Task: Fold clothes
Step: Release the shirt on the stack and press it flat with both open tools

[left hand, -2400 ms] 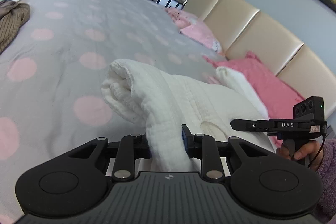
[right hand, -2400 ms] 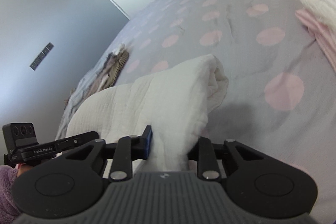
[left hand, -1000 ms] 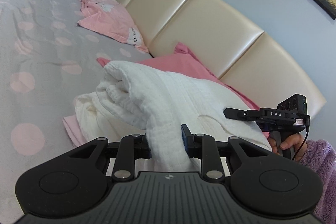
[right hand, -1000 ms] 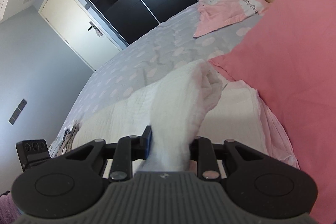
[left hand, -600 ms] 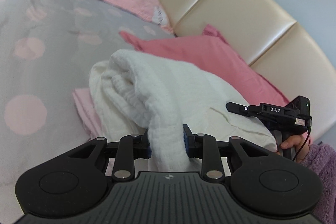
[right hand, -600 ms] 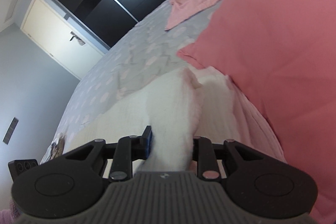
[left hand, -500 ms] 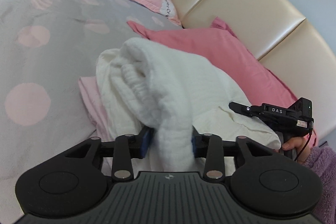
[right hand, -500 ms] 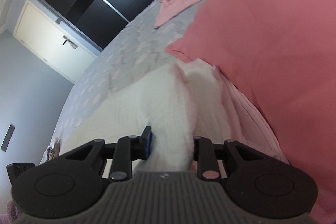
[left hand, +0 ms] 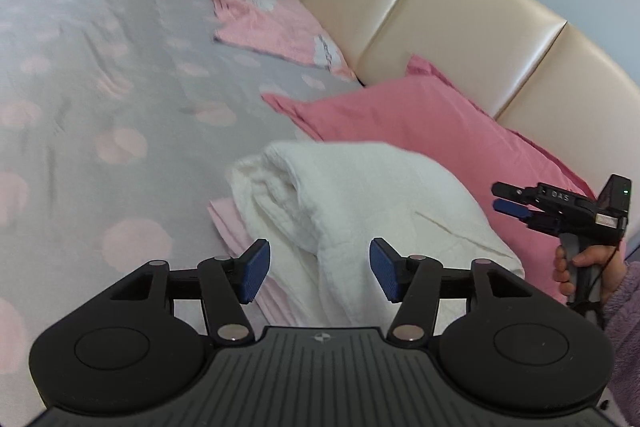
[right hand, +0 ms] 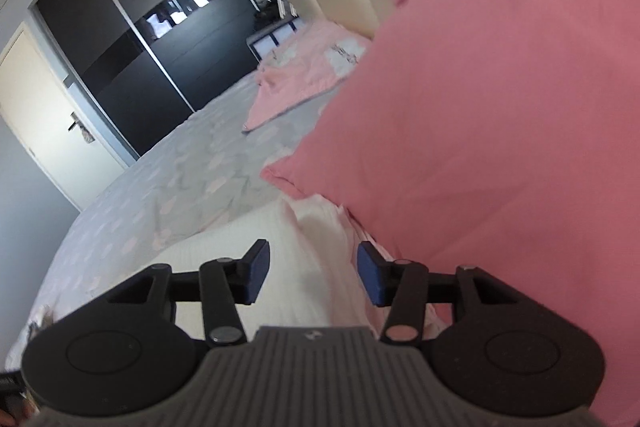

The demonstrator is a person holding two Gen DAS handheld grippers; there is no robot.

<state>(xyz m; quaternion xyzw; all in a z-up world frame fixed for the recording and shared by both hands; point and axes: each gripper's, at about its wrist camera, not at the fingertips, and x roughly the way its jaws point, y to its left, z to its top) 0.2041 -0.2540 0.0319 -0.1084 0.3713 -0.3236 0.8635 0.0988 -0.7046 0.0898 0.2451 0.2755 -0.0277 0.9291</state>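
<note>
1. Folded white garment [left hand: 360, 195] lies on a stack of pale pink folded clothes [left hand: 228, 223] on the grey dotted bedspread [left hand: 100, 87], just beside the pink pillow [left hand: 420, 123] at the headboard [left hand: 440, 15].
2. Left gripper [left hand: 319, 269] has its jaws opening; a ridge of the white cloth runs between the blue pads [left hand: 254, 269] without being pressed, so the garment is released on this side.
3. Right gripper [right hand: 310, 275], seen in the left view as a black tool [left hand: 560, 207] in a hand [left hand: 580, 267], is opening too; white cloth [right hand: 288, 247] sits between its pads, untouched by them.
4. The garment's long axis appears to run from one gripper to the other, with both at its near edge and the fold ahead of the fingers. Any coming move probably turns on backing the fingers straight off so the stack stays square.
5. Hard to tell: the stack's near edge is hidden under both gripper bodies, and the far bed is blurred.
</note>
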